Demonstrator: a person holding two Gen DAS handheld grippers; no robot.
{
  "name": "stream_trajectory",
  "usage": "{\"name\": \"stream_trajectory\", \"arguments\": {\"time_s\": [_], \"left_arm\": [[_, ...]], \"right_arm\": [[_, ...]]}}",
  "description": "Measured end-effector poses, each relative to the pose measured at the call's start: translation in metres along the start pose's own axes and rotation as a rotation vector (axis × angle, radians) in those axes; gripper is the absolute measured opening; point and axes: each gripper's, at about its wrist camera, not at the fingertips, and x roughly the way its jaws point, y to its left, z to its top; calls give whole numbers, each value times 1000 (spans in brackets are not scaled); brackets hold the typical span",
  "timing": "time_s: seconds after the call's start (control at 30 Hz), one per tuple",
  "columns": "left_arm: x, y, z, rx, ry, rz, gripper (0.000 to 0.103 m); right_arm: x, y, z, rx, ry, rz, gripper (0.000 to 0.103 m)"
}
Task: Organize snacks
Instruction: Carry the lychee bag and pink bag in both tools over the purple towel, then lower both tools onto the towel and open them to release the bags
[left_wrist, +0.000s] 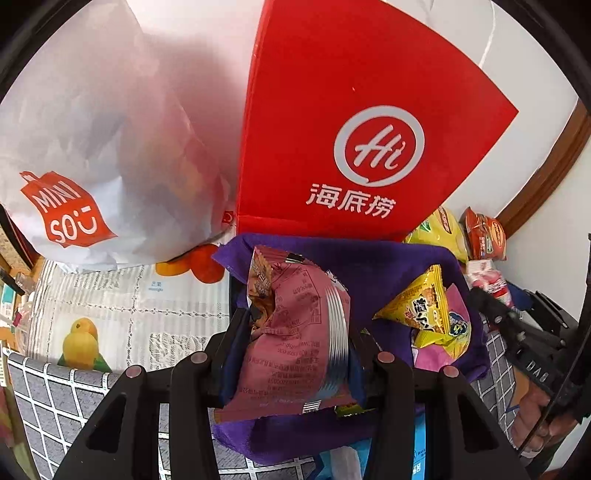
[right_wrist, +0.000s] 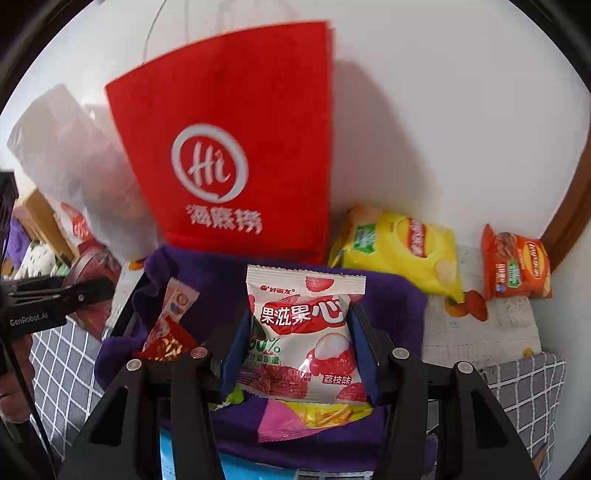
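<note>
Left tongs (left_wrist: 295, 343) clamped on pink snack packet (left_wrist: 295, 332); right tongs (right_wrist: 299, 339) clamped on lychee gummy packet (right_wrist: 301, 336); both above purple cloth bag (right_wrist: 388, 295).

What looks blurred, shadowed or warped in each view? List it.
Left wrist view: white bag soft, shadowed beside the red bag; held pink packet sharp. Right wrist view: red bag's lettering smeared, lychee packet sharp, wooden trim bowed by fisheye.

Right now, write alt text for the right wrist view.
The right gripper holds a white lychee gummy packet over a purple cloth bin of snacks. A red Hi bag stands behind against the wall, with a yellow chip bag and an orange one to its right.
</note>
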Motion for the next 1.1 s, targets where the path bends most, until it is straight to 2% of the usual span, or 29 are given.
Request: {"name": "stream_trajectory", "arguments": {"time_s": [0.23, 0.57, 0.77, 1.1], "left_arm": [[5, -2, -3, 5, 24, -12, 44], [16, -5, -6, 6, 56, -27, 44], [27, -8, -8, 0, 75, -48, 44], [41, -26, -17, 33, 110, -62, 45]], "right_arm": [[17, 18, -9, -62, 69, -1, 53], [31, 21, -14, -65, 122, -5, 54], [26, 21, -12, -75, 95, -15, 62], [7, 18, -6, -50, 27, -6, 62]]}}
